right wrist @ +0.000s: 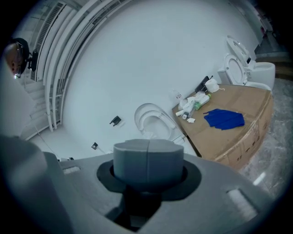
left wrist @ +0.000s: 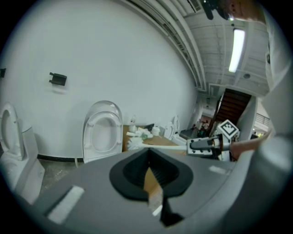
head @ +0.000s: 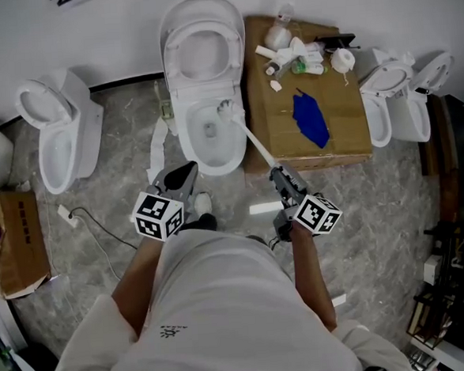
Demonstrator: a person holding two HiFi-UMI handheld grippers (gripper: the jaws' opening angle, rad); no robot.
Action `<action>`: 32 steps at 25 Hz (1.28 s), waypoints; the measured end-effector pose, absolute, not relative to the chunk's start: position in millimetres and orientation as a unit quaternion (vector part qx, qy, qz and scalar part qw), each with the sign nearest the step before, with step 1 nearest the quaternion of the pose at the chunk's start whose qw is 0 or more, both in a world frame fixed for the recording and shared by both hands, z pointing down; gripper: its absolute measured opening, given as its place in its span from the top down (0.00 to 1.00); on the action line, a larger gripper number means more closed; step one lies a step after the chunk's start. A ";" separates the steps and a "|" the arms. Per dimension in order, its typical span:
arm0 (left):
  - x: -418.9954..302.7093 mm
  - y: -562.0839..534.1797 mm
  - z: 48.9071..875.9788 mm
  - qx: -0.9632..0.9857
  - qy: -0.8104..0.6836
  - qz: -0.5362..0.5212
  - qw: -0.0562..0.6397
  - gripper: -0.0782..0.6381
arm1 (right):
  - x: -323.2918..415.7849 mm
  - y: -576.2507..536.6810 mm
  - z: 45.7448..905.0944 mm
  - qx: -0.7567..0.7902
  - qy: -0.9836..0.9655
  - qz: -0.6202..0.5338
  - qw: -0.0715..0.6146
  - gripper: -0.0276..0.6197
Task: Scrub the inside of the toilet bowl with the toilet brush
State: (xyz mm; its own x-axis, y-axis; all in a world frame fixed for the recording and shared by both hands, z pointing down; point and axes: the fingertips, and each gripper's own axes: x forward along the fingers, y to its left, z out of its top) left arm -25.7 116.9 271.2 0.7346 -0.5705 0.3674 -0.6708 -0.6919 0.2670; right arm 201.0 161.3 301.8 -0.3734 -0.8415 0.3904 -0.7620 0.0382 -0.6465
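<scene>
Ideally, with the right gripper (head: 281, 177) clamped on the toilet brush (head: 253, 142) and the left gripper (head: 180, 179) closed empty, firm circular strokes should sweep the toilet bowl (head: 201, 161) walls.

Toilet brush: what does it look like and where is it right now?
The toilet brush is white and plastic-looking, with a long thin shaft, a bristly head and a grey grip. It slants down into the bowl of the middle toilet, head near the back wall. The right gripper is shut on its grip.
</scene>
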 end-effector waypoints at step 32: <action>-55.6 31.3 320.2 0.891 -0.355 0.138 0.246 0.90 | 172.8 63.9 379.8 -0.534 0.708 -0.457 -0.064 0.73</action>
State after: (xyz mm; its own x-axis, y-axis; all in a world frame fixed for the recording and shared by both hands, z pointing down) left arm -55.6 31.3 320.2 0.7095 -0.5658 0.4202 -0.7012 -0.6260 0.3411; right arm 172.8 63.9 379.8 -0.4207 -0.6987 0.5786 -0.8150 0.0110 -0.5793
